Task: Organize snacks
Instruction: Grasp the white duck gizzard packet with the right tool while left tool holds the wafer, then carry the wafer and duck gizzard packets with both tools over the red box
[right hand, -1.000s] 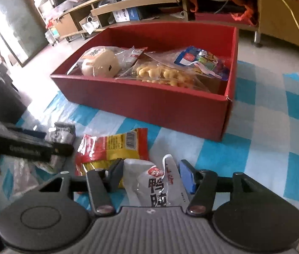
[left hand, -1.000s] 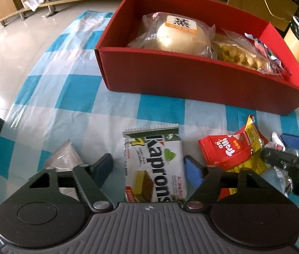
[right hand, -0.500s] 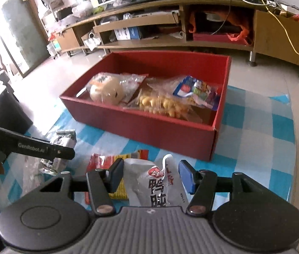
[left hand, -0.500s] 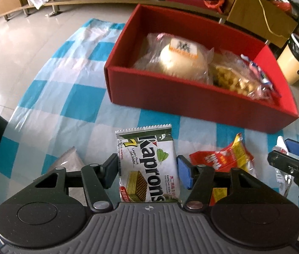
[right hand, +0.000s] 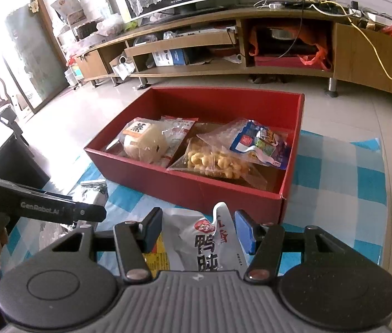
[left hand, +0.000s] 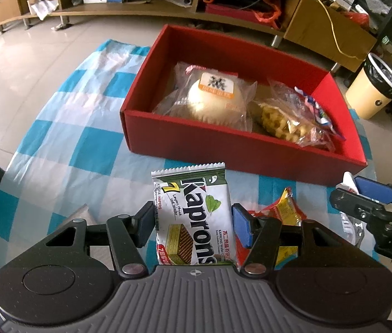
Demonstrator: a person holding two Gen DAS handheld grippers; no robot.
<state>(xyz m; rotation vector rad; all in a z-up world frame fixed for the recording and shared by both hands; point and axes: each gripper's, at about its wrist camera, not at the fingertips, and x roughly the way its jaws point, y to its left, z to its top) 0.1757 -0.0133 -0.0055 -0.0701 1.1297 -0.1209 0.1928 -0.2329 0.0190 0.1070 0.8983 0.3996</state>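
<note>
- The left gripper (left hand: 193,226) is clamping a Kaprons wafer pack (left hand: 194,216), lower centre.
- The right gripper (right hand: 198,229) is gripping a white pouch (right hand: 204,238) below the red box (right hand: 196,186).

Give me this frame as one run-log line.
left gripper: shut on Kaprons wafer pack | right gripper: shut on white pouch | red box: three packets inside
</note>
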